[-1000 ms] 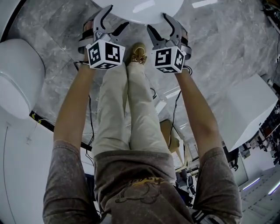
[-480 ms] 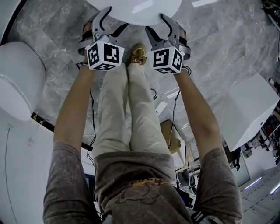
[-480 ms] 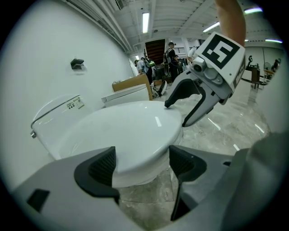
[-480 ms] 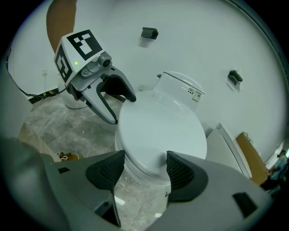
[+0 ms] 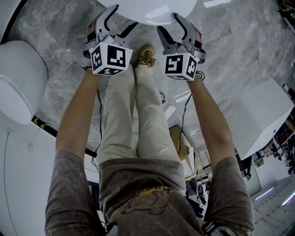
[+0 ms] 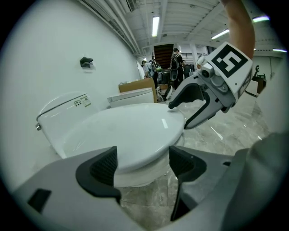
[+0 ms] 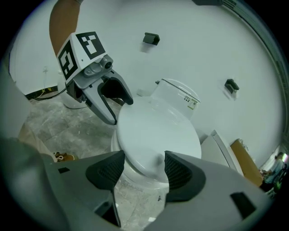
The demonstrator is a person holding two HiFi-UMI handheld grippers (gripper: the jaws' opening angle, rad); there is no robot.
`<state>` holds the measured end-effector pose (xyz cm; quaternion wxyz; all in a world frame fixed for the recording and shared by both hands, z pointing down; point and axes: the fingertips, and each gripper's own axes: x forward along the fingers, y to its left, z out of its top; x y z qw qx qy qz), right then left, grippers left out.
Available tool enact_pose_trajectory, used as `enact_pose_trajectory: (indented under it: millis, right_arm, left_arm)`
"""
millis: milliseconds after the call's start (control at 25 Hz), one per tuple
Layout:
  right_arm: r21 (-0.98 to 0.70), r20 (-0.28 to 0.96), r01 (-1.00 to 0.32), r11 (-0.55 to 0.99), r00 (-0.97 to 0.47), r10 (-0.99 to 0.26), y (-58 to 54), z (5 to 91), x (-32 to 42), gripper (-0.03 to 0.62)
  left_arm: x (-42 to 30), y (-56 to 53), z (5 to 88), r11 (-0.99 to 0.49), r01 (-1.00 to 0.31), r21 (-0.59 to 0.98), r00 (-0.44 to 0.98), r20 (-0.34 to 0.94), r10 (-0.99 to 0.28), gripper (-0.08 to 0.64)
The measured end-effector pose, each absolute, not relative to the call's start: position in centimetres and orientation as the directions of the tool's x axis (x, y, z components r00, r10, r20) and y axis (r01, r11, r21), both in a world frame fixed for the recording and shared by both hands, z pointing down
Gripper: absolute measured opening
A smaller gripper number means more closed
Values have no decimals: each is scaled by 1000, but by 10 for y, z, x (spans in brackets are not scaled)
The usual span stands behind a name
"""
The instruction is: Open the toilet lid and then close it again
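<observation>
The white toilet lid (image 5: 152, 9) lies flat and closed on the bowl, at the top edge of the head view. My left gripper (image 5: 125, 16) hovers open at the lid's front left rim. My right gripper (image 5: 167, 22) hovers open at the front right rim. In the left gripper view the lid (image 6: 122, 131) lies just beyond my open jaws, with the right gripper (image 6: 194, 106) over its far edge. The right gripper view shows the lid (image 7: 156, 135), the tank (image 7: 178, 97) behind it and the left gripper (image 7: 113, 101) beside the rim. Neither gripper holds anything.
A second white fixture (image 5: 18, 83) stands at the left, a white box (image 5: 262, 115) at the right. The person's shoe (image 5: 146, 56) rests on the grey marble floor before the bowl. Cables (image 5: 97, 115) trail on the floor. People (image 6: 174, 58) and a cardboard box (image 6: 137, 85) are far behind.
Both grippers have shifted only slightly, the right one a little to the right. The lid stays down and both stay open.
</observation>
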<state>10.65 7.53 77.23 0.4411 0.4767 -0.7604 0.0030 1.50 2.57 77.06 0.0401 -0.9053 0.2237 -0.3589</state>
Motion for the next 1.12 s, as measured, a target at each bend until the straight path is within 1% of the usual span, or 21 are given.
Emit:
enact_pose_trajectory:
  millis: [200,320,440,640,720,840,1120]
  right_arm:
    - [439,647,-706,555,-180,-741,71,738,106,285]
    - [439,665,-690,576,-181,-725,70,721,108,287]
    - [445,681,-660,606,-190,-707,68,708,106,290]
    - [452,660,-643,618,-224,-717,57,677,107,293]
    - [459,633,-648,608,-242,-736,50,654,104,293]
    - [469,582,-652,596,-279,-764,31,603,98,292]
    - [464,482,-650,602,-385,-787,-41,505,89,291]
  left_arm:
    - [14,23,741,-888,-397,-234,656,604,-452,359]
    - [18,25,728,-902,-366,-230,658,621,-426,341]
    - [20,26,718,-916,-334,-221,659,641,-395,339]
    - [23,19,692,-916,-312,-253,662,634,-400,318]
    - [23,15,677,-907,-340,-247,662,623,-418,316]
    - [22,-3,639,-870,-442,-220,648,592,-479,302]
    - [3,-69,544,-747,-618,-248,550,543,-635,304]
